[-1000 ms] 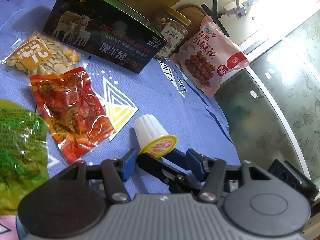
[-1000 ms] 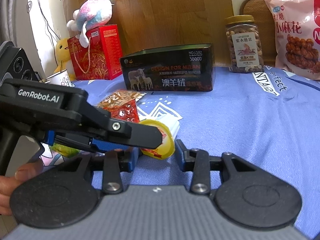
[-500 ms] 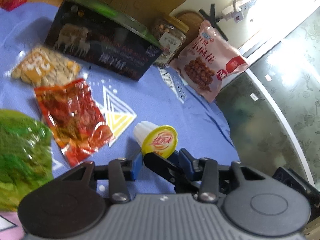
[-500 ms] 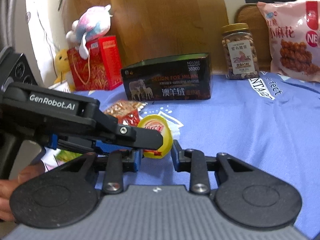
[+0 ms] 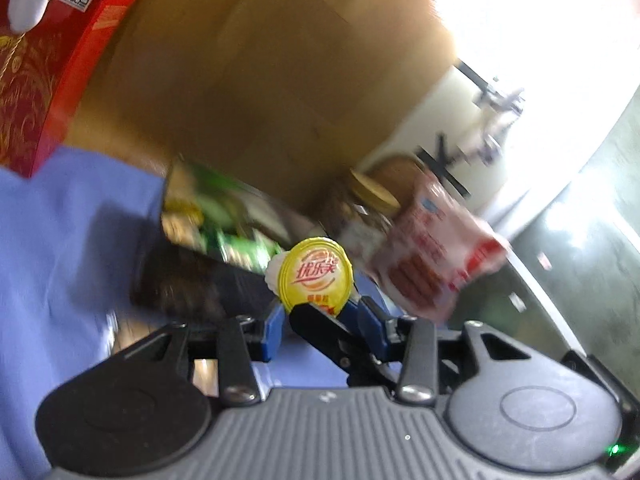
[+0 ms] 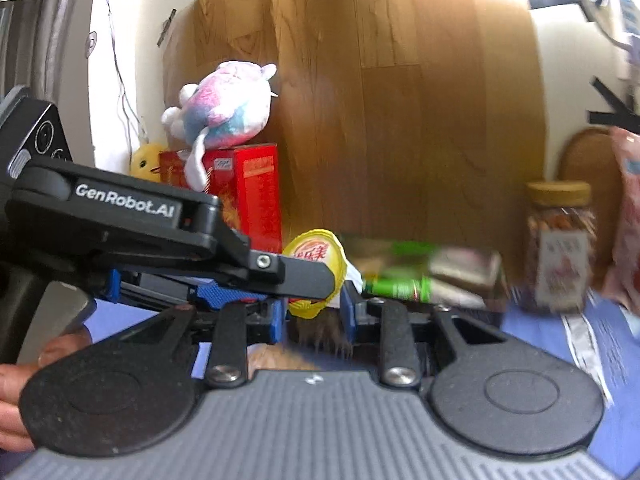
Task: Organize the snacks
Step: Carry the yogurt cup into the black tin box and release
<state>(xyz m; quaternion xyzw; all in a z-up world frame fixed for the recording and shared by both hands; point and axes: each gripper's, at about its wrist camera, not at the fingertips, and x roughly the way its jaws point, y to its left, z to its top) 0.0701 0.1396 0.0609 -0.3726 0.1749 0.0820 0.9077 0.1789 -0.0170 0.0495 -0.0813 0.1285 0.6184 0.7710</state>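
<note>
A wood-grain panel is backing the scene, with a blue cloth point(image 5: 68, 240) covering the table and bright light washing out the far right. Both grippers are holding one small jelly cup point(image 5: 314, 276) between them, lifted clear of the cloth just in front of the dark tin box point(image 5: 208, 276).

In the left wrist view, the left gripper point(image 5: 320, 320) is pinching the cup low down with its jaws narrow, blue pads pressing in from both sides, while a black finger of the other gripper is crossing beneath the cup from the lower right. The cup is lying roughly level, its yellow foil lid facing the camera and its white ribbed body pointing away toward the tin, so its long axis is running from near to far. The jar with a gold cap point(image 5: 370, 200) and the pink snack bag point(image 5: 432, 256) are sitting to the right of it, heavily blurred.

In the right wrist view, the right gripper point(image 6: 314, 314) is also closing narrowly on the cup point(image 6: 316, 248), the lid tilting up and to the left. This view alone is showing the left gripper from the side, a hand point(image 6: 24, 376) gripping its handle, a plush toy point(image 6: 224, 108) sitting atop the red gift box point(image 6: 256, 196), and a yellow toy point(image 6: 144, 162) behind.
</note>
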